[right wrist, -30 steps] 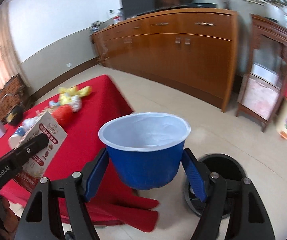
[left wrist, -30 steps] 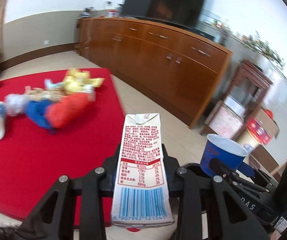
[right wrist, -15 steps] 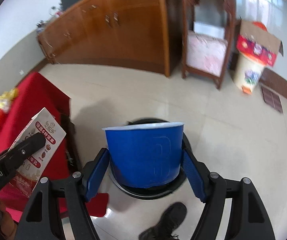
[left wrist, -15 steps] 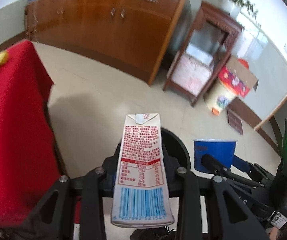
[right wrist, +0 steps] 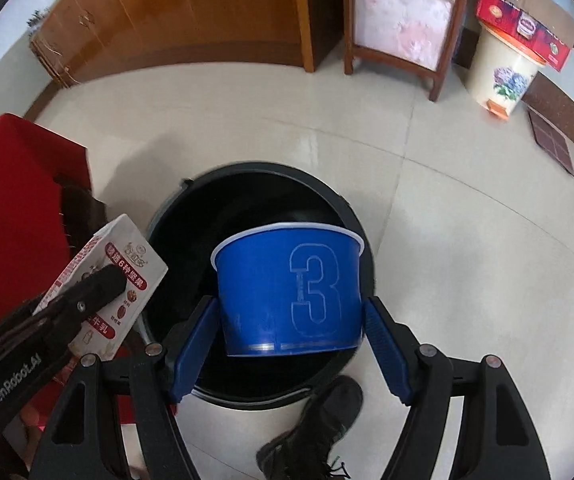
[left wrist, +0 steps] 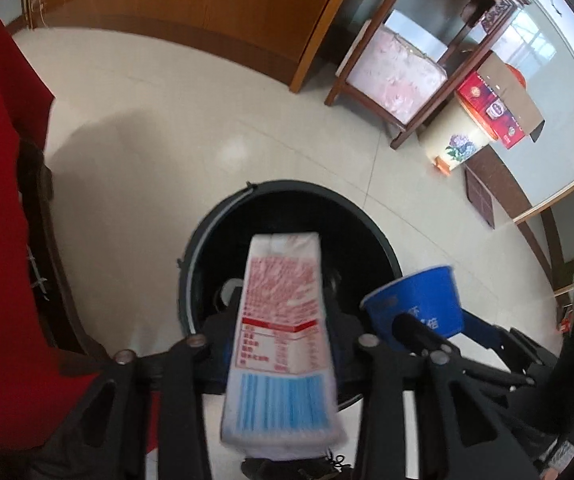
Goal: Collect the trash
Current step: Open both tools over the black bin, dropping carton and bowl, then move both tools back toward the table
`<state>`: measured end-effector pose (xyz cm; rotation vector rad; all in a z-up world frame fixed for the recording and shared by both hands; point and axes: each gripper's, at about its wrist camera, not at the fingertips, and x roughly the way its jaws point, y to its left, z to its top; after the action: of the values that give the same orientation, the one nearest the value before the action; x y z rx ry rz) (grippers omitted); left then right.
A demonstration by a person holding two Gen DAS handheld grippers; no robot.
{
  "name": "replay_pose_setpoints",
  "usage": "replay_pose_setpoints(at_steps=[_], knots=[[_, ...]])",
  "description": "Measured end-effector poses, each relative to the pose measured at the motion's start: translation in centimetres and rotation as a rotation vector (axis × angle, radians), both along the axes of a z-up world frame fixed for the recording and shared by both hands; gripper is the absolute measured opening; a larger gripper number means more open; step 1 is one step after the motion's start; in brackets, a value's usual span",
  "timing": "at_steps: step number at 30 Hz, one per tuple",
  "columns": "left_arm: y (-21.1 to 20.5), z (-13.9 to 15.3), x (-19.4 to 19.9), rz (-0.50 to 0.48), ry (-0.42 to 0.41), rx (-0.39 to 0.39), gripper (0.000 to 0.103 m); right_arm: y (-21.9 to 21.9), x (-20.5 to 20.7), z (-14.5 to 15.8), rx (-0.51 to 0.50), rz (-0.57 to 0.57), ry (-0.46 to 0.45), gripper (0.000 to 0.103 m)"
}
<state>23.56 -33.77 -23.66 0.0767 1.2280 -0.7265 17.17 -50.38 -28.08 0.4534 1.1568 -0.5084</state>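
Glossy wooden cabinet [right wrist: 191,12], polished floor tiles [right wrist: 447,200], printed paper carton [left wrist: 281,320].

The milk carton [left wrist: 283,340] is motion-blurred, its small print unreadable.

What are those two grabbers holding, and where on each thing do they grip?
The left hand-held gripper, jaws opening, has a milk carton between them at its lower sides. The right hand-held gripper has a blue paper bowl by its opposite side walls.

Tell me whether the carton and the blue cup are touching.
Apart. In the right wrist view a strip of the dark bin shows between the carton and the cup.
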Motion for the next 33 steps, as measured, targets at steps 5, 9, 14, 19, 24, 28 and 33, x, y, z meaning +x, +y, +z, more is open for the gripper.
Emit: replay_pose_setpoints(at_steps=[5, 9, 14, 19, 24, 28, 33], knots=[[-0.7, 0.3, 0.5, -0.002, 0.004, -0.004, 0.066, -0.4, -0.7, 1.4, -0.043, -0.037, -0.008, 0.081], [-0.1, 2.5, -0.2, -0.019, -0.091, -0.003, 0.066, -0.4, -1.9, 4.3, -0.067, -0.077, -0.068, 0.081], [2.8, 6.8, -1.2, 0.029, -0.205, 0.021, 0.066, 1.4, -3.6, 8.8, -0.131, -0.085, -0.142, 0.081], [8.1, 11.4, -1.4, 0.136, -0.3, 0.025, 0.066, 4.2, -5.1, 12.8, -0.141, -0.075, -0.217, 0.081], [14.1, 15.2, -1.9, 0.247, -0.39, 0.037, 0.066, 9.0, -3.9, 16.5, -0.121, 0.026, -0.299, 0.083], [19.2, 17.4, -2.0, 0.335, -0.438, 0.057, 0.066, 14.3, -2.0, 19.3, -0.118, 0.137, -0.363, 0.085], [24.6, 19.4, -2.9, 0.442, -0.484, 0.068, 0.066, 20.9, 0.0, 21.8, -0.121, 0.255, -0.428, 0.086]])
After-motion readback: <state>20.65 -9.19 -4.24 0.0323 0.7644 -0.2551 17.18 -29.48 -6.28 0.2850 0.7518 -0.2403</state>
